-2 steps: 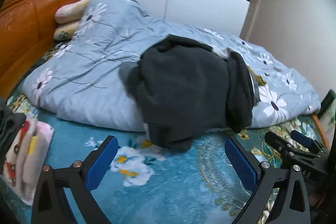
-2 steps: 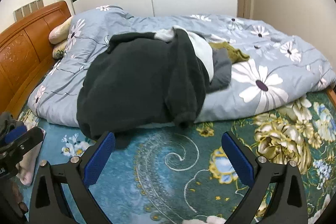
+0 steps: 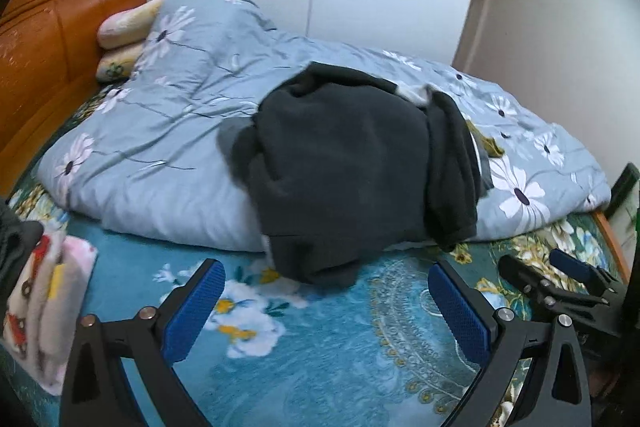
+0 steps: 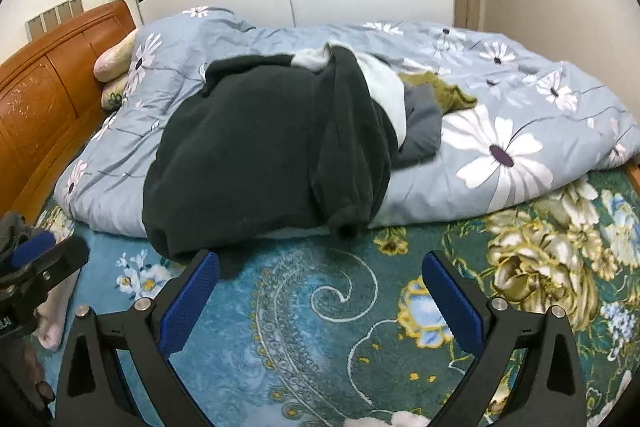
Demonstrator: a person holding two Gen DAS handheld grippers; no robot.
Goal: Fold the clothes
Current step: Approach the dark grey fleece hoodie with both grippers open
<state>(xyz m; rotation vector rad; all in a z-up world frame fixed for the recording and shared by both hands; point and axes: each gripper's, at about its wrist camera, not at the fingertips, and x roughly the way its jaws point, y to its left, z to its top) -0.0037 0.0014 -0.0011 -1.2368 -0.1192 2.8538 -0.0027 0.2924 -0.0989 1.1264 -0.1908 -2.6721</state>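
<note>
At the far left of the bed a small stack of cloth point(image 3: 44, 311) lies on the teal bed sheet point(image 3: 320, 347); whether it is folded I cannot tell. The left tongs point(image 3: 326, 311) stand wide open and hold nothing. Straight ahead of them, a little far, the dark sweatshirt point(image 3: 344, 179) hangs down over the grey-blue quilt point(image 3: 168, 131), unfolded, its long axis running near to far and its hem touching the sheet. The right tongs point(image 4: 320, 297) are also spread and empty; the hem lies ahead and to their left, one sleeve point(image 4: 352, 163) almost ahead. Both are similarly near. Further right, white, grey and olive clothes point(image 4: 424, 107) lie partly under it, so I judge they may come along when it is pulled.
</note>
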